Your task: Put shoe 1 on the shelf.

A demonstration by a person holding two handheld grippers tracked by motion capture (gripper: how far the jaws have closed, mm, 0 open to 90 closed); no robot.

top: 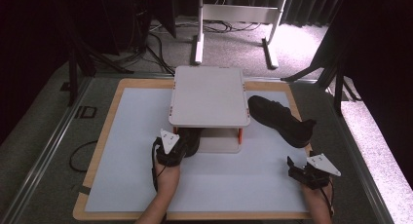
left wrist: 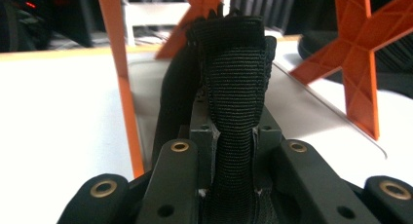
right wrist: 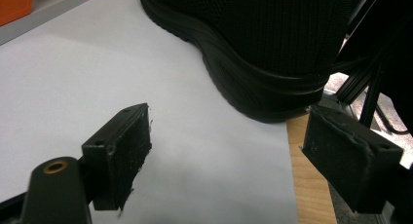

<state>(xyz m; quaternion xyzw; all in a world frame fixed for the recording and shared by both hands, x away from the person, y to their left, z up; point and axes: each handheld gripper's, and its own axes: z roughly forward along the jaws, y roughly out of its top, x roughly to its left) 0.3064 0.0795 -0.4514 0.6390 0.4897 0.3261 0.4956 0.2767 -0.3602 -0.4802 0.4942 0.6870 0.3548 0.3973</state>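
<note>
A black shoe (top: 193, 139) lies under the white shelf (top: 209, 95), heel toward me. My left gripper (top: 184, 145) is at that heel. In the left gripper view the left gripper (left wrist: 236, 136) is shut on the woven heel tab of the shoe (left wrist: 234, 63), between the shelf's orange legs (left wrist: 360, 63). A second black shoe (top: 280, 119) lies on the white mat to the right of the shelf. My right gripper (top: 293, 169) rests near the mat's front right corner, open. In the right gripper view the right gripper (right wrist: 229, 131) holds nothing, short of that shoe's heel (right wrist: 272, 44).
The white mat (top: 131, 151) covers a wooden board (top: 97, 151) on a grey table. The second shoe's heel reaches the mat's right edge. A white desk frame (top: 234, 14) and cables (top: 156, 44) stand on the floor behind; dark metal posts (top: 73, 73) flank the table.
</note>
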